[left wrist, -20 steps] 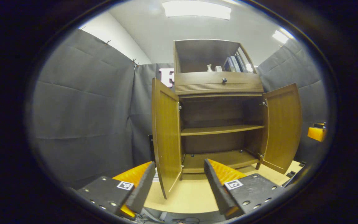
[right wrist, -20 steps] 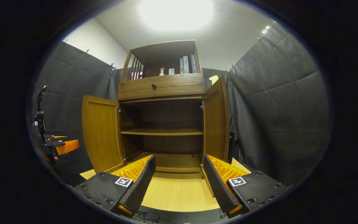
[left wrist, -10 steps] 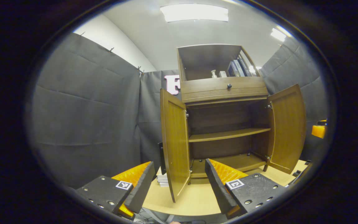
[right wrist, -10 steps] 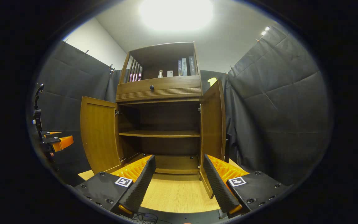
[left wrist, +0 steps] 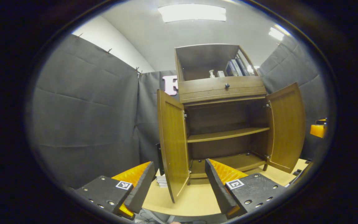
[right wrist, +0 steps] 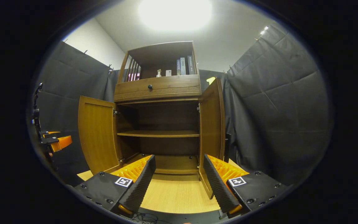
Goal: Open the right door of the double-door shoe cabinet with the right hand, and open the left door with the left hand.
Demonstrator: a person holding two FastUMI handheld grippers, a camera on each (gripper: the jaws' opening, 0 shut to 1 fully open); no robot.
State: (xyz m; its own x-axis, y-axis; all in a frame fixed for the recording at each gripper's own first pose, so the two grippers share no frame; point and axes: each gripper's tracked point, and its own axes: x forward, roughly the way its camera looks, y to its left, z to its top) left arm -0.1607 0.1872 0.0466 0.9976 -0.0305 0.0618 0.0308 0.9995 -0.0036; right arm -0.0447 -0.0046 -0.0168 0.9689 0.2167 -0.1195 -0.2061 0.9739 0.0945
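Both doors of the shoe cabinet (right wrist: 158,124) stand swung wide: the left door (left wrist: 172,143) edge-on between the left gripper's (left wrist: 179,183) spread, empty fingers, the right door (right wrist: 211,130) just ahead of the right gripper (right wrist: 179,183), its fingers also apart and empty. The job looks finished; best to draw both grippers straight back without nudging either door

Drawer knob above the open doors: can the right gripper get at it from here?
Probably yes. The right gripper is open and empty, both doors are swung aside, and nothing stands in front of the drawer knob; it sits well above the fingers, so the hand must rise.
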